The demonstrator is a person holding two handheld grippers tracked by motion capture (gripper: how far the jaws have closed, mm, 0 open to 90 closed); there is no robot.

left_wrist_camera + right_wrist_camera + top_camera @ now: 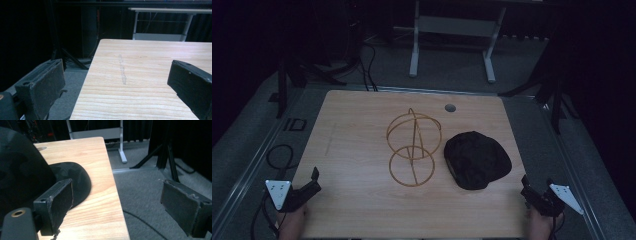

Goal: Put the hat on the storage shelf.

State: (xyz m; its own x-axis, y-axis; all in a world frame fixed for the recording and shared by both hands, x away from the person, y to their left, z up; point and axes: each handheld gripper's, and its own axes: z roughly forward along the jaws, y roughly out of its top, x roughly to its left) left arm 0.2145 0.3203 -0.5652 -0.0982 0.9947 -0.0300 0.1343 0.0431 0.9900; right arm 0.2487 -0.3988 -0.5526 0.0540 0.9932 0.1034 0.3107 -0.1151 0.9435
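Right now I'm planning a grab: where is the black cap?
In the high view, the black cap lies right of centre on the wooden table, beside the wire hat stand.

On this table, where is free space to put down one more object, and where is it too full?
The left part of the wooden table is bare, from its left edge to the gold wire stand. The near strip between the left gripper and right gripper is free too. The far edge holds only a grommet hole. Crowded: centre-right, where the black cap lies close beside the stand.
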